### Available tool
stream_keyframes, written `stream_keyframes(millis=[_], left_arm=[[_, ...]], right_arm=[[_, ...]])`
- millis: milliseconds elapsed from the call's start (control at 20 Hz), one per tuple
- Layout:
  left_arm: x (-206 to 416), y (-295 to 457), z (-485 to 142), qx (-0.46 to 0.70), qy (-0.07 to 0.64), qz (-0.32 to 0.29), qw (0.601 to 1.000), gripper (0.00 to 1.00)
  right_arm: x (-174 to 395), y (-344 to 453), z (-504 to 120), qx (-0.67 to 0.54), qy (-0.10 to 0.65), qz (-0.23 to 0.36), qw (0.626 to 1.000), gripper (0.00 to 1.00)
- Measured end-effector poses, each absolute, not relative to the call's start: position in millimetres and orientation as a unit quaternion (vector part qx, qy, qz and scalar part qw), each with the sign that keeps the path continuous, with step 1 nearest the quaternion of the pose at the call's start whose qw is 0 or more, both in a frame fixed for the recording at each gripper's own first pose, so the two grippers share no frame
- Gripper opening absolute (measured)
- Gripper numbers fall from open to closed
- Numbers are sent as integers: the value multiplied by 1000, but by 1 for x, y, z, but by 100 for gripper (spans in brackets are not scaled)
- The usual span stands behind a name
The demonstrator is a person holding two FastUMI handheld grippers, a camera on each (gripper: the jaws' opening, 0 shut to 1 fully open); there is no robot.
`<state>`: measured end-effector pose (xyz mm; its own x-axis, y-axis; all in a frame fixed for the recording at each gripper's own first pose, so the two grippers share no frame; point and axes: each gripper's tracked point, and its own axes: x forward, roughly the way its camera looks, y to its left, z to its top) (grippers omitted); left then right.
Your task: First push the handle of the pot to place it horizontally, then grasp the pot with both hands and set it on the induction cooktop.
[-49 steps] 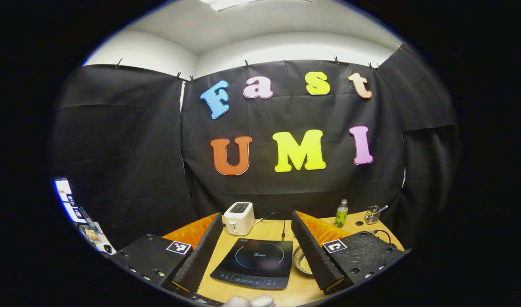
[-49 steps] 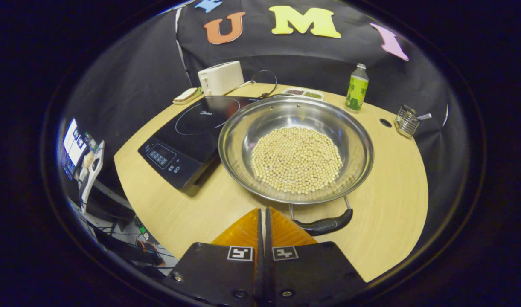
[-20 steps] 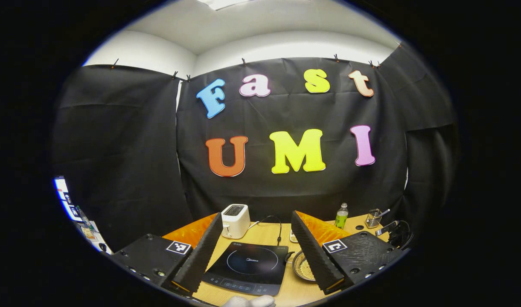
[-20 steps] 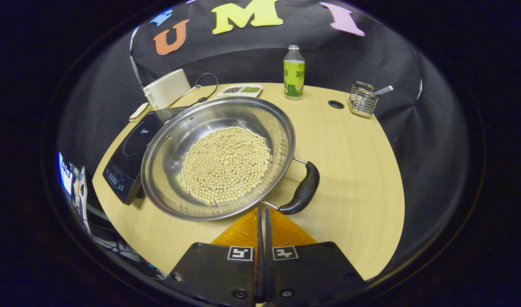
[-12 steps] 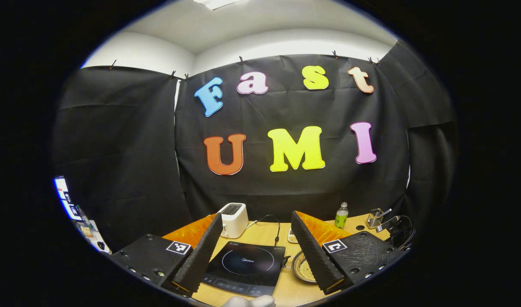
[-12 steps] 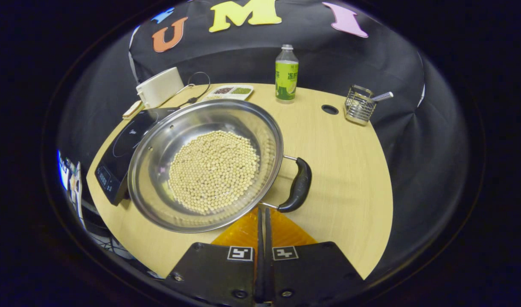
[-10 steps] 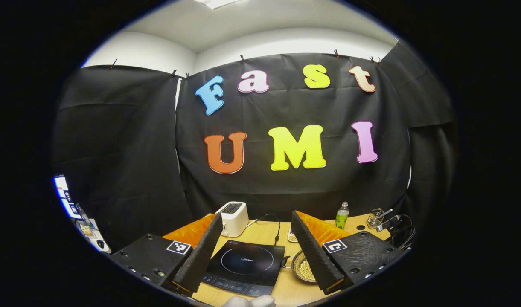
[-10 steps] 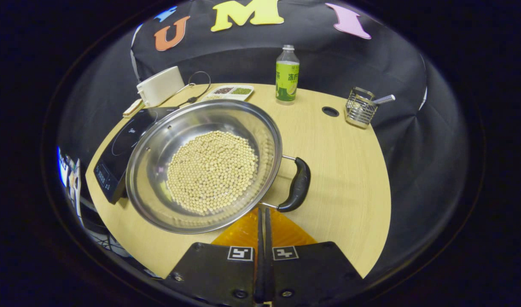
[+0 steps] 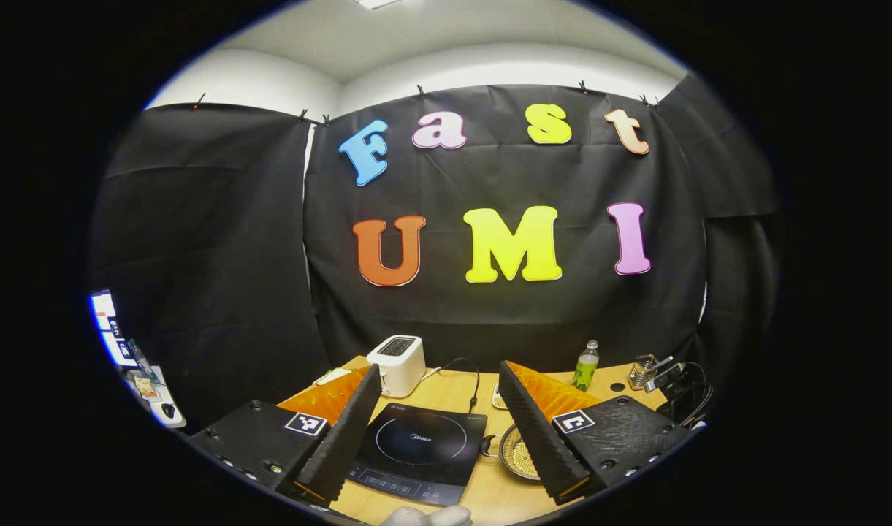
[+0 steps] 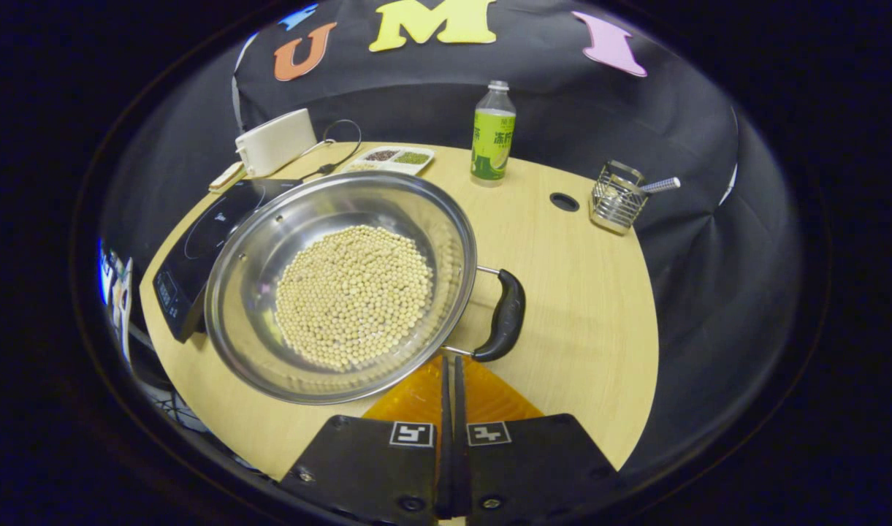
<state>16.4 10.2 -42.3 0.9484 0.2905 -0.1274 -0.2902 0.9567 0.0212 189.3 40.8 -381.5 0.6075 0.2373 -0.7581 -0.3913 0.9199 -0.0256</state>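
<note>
In the right gripper view a wide, shallow stainless-steel pot (image 10: 341, 286) sits on the pale wood-grain tabletop (image 10: 577, 292), its polished bowl holding a round heap of small beige beans (image 10: 353, 294). Its left edge overlaps the glossy black induction cooktop (image 10: 197, 245). A curved black handle (image 10: 505, 315) on two wire stems sticks out on the pot's right side. The right gripper (image 10: 451, 365) points at the pot's near rim just left of that handle, its jaws pressed together with nothing between them. Farther back stand a boxy white toaster (image 10: 276, 142), a flat divided dish (image 10: 391, 157), a green-labelled plastic bottle (image 10: 492, 135) and a wire-mesh holder (image 10: 616, 197).

In the left gripper view the left gripper (image 9: 440, 383) hangs above the tabletop with jaws spread wide and ribbed inner faces showing; the cooktop (image 9: 416, 453) lies between them, and the pot's rim (image 9: 516, 456) peeks out beside the right finger
</note>
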Motion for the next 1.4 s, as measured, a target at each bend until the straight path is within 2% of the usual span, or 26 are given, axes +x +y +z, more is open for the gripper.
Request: stream_keyframes(millis=[250,300,350,450,500,550,600,700,750,850,900,1100,1400], left_arm=[[9,14,-45,14,60,126,990,96],[9,14,-51,14,62,117,991,96],[10,13,-56,12,66,108,992,96],[11,13,-67,6,75,90,993,96],[12,11,-75,2,80,80,994,96],[13,10,-83,-2,86,71,994,96],[15,9,-89,-6,90,62,994,96],[18,4,-108,-11,106,39,994,96],[19,1,-118,-11,116,28,993,96],[22,-1,-140,-9,138,11,990,96],[25,-5,-155,-11,152,4,988,96],[43,-21,-207,-44,211,-4,976,96],[90,-41,-281,-49,287,-3,957,97]], right_arm=[[173,34,-372,-83,399,142,902,4],[166,34,-367,-76,395,140,905,0],[158,33,-360,-71,388,138,909,4],[146,26,-344,-73,368,124,919,5],[140,24,-336,-71,359,116,923,9],[131,24,-327,-66,349,113,928,18],[124,23,-320,-59,343,108,931,22],[107,21,-307,-44,332,100,937,42],[101,19,-303,-37,327,94,940,65],[91,13,-301,-26,323,77,943,92],[89,10,-303,-21,325,70,943,95],[97,14,-313,5,336,81,938,96],[157,27,-331,24,352,120,928,96]])
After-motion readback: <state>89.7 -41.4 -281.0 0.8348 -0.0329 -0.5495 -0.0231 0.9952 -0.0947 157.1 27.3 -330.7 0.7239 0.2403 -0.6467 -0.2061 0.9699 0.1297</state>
